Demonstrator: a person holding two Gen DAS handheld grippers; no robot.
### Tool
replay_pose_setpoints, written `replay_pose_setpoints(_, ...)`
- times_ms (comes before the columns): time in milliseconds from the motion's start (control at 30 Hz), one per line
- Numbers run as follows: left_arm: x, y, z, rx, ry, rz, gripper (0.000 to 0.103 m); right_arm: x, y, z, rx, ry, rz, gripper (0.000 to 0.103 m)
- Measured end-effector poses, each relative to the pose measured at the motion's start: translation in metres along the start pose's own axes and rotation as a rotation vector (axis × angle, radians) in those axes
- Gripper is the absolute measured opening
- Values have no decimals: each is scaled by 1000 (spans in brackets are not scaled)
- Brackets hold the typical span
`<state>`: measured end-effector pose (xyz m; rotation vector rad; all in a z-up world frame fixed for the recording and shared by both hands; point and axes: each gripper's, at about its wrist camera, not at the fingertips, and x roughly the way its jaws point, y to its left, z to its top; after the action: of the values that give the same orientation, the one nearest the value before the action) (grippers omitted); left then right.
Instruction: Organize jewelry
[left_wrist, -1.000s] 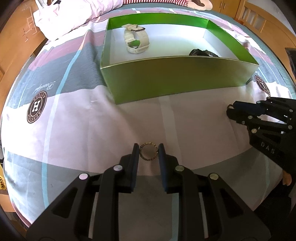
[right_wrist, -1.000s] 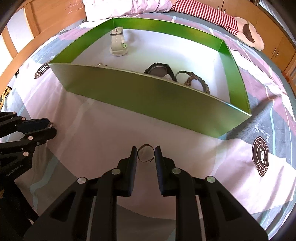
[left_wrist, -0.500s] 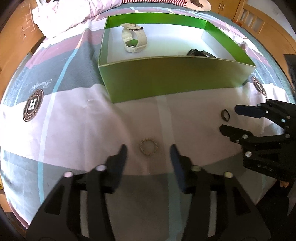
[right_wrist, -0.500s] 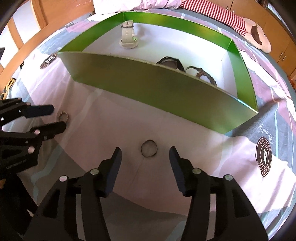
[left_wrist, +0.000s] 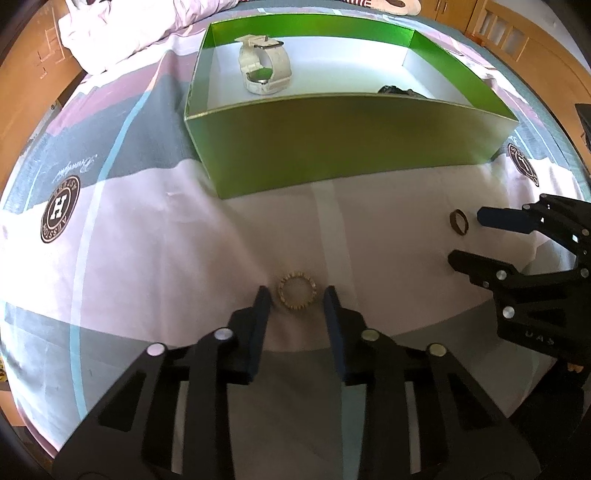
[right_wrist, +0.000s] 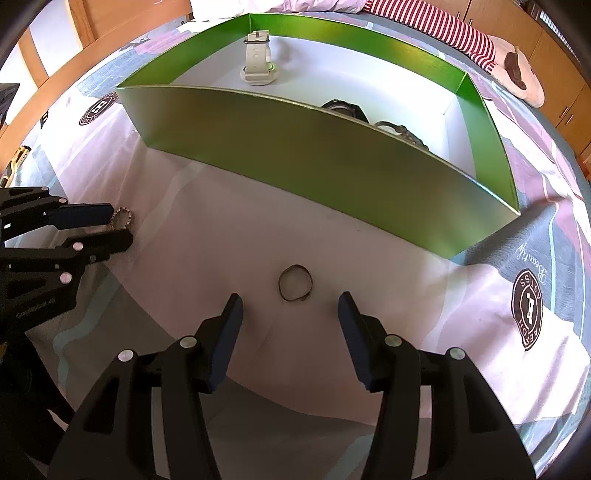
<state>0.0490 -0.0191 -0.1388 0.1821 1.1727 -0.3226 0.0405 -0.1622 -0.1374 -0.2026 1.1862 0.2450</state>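
A studded gold ring (left_wrist: 296, 290) lies flat on the bedsheet between the tips of my open left gripper (left_wrist: 297, 297); it also shows in the right wrist view (right_wrist: 123, 219). A thin dark ring (right_wrist: 295, 283) lies on the sheet just ahead of my wide-open right gripper (right_wrist: 290, 308); it also shows in the left wrist view (left_wrist: 459, 221). Behind them stands a green box (left_wrist: 332, 140) with a white floor, holding a white watch (left_wrist: 264, 70), a black watch (right_wrist: 343, 109) and a bracelet (right_wrist: 400, 133).
A patterned bedsheet (left_wrist: 110, 240) covers the bed. A crumpled white quilt (left_wrist: 140, 26) and a striped soft toy (right_wrist: 461, 33) lie beyond the box. Wooden bed frame (right_wrist: 37, 48) and cabinets ring the bed.
One second ago both grippers were nearly closed around their rings. Both opened and left the rings on the sheet. The left jaws have since narrowed around the studded ring; the right stays wide.
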Motion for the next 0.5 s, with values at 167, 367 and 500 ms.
replay_pose_setpoints(167,-1,0,6,-14,-30,-53,21,1,-1,3,7,-1,4,54)
replay_pose_setpoints(367,-3,-1,6,-17,-33,-74,21,1,-2,4,14,-5,5,54)
replay_pose_setpoints(500,-2,0,3,-13,-21,-67,22,2,-2,6,13,-6,1,54)
